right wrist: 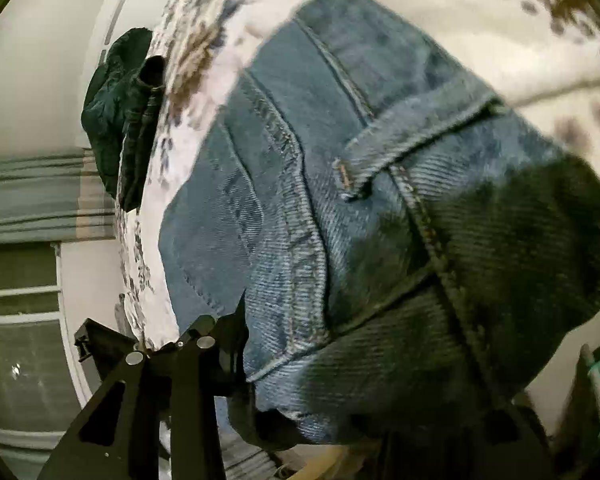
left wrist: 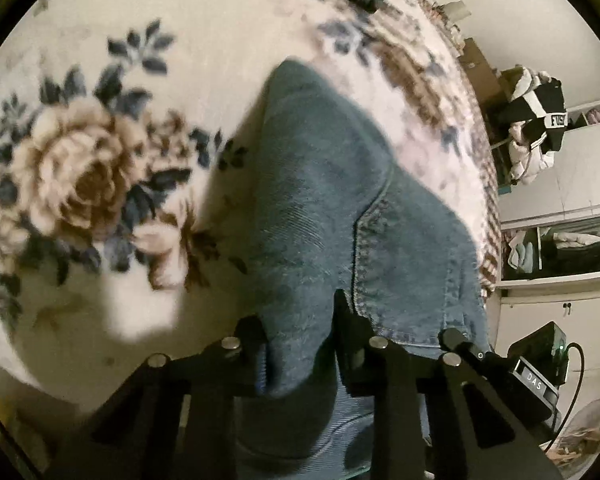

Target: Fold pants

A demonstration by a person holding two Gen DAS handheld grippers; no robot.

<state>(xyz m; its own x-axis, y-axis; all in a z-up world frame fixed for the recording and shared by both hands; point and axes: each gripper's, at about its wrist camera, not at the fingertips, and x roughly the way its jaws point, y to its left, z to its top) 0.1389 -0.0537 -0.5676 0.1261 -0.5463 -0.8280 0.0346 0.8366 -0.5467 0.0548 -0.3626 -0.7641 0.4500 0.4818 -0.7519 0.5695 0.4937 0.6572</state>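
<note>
Blue denim fills both views: the pants (left wrist: 332, 208) hang lifted above a floral blanket (left wrist: 80, 168) spread over a bed. In the left wrist view the left claw (left wrist: 300, 340) is clamped on a bunched edge of the denim, cloth pinched between its two black fingers (left wrist: 350, 332), with a stitched seam running just beside the right one. Farther right stand a heap of black-and-white clothes (left wrist: 536, 120) and white cabinets (left wrist: 580, 176). In the right wrist view dark garments (right wrist: 124, 112) lie at the blanket's left edge, and the pants (right wrist: 340, 200) – seams and a belt loop showing – drape over the right claw (right wrist: 360, 400); one finger (right wrist: 236, 340) presses the cloth, the other is hidden, so I cannot tell its grip.
</note>
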